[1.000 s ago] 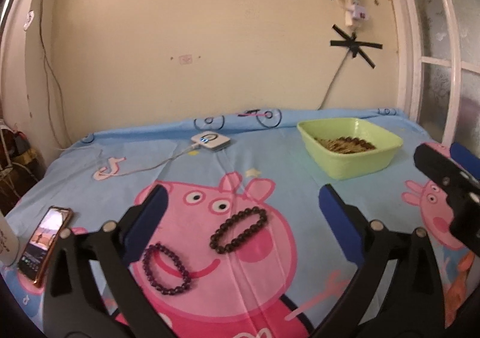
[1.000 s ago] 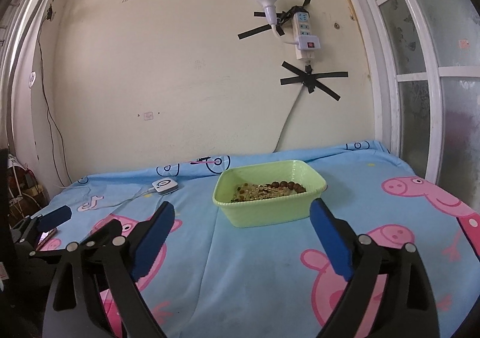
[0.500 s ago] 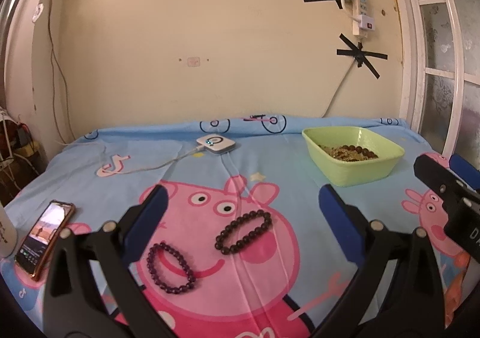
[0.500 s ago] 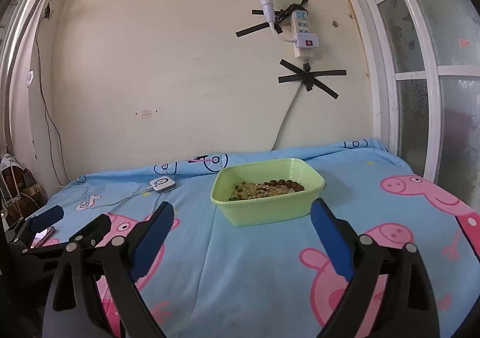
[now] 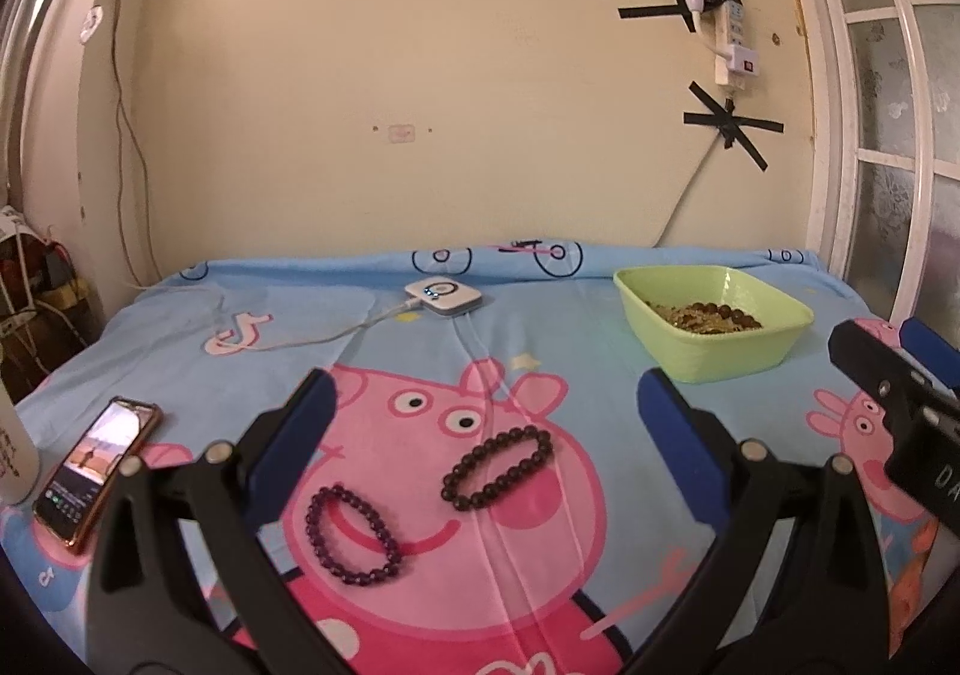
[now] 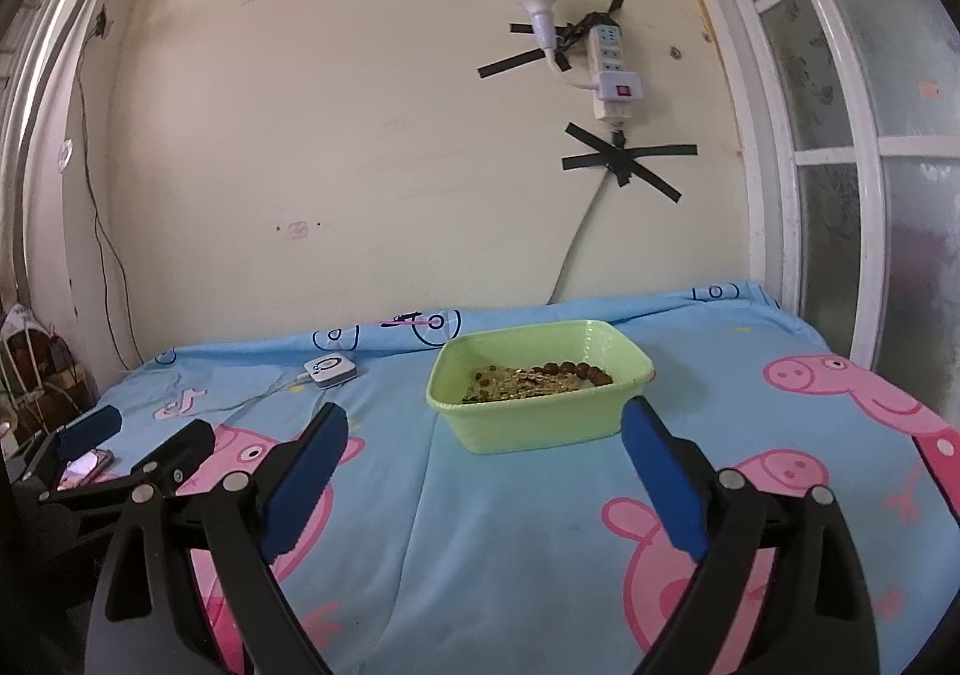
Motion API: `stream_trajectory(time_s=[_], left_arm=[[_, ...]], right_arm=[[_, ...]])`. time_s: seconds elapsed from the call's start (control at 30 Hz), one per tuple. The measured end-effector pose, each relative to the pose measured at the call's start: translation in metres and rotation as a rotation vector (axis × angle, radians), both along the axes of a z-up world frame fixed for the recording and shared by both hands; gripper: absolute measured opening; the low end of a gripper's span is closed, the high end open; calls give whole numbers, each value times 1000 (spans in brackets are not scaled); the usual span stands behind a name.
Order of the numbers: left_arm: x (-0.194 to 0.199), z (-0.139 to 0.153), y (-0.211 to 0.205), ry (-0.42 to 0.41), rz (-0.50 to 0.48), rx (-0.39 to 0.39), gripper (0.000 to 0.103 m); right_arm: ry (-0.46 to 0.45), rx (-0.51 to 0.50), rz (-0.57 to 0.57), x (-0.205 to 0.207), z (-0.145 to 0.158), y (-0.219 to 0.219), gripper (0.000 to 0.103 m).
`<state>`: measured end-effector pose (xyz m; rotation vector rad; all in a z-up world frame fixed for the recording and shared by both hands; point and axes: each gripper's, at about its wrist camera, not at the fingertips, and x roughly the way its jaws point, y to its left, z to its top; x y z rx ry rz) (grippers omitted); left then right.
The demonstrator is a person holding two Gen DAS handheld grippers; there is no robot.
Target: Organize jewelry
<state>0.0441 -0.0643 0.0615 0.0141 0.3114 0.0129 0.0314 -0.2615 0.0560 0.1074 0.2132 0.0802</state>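
Two bead bracelets lie on the pig-print sheet in the left wrist view: a dark brown one (image 5: 497, 468) and a purple one (image 5: 353, 535) to its left. My left gripper (image 5: 486, 435) is open and empty, above and just short of them. A light green tub (image 5: 714, 330) holding gold jewelry and a brown bead bracelet stands at the far right; it also shows in the right wrist view (image 6: 540, 396). My right gripper (image 6: 483, 474) is open and empty, short of the tub. Its fingers (image 5: 870, 369) show at the right edge of the left wrist view.
A phone (image 5: 96, 471) lies at the sheet's left edge beside a white bottle (image 5: 15, 462). A small white device (image 5: 443, 296) with a cable sits at the back. The wall with a power strip (image 6: 609, 75) and bulb is behind, a window frame (image 6: 840, 153) on the right.
The left gripper has tilted and drawn back slightly, so the bracelets and tub sit lower and farther in its view. The right gripper has barely moved. Both stay open.
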Motion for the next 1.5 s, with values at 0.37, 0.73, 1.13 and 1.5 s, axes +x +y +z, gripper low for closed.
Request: stream_trajectory(time_s=[0.37,0.73,1.13,1.5], left_arm=[[-6,2,46,17,52,-83,97],[-5,-6,167,207,92,-255,97],[26,-32,159,491,-182,-364,58],[45,-53,133,600,-186,-238,22]], right_arm=[[-8,1,24,-1,1,2,70],[112,-8,147,21,-2,13,70],[463,49,592,63,-21,92,16],[592,-127,785,92,-36,188,0]])
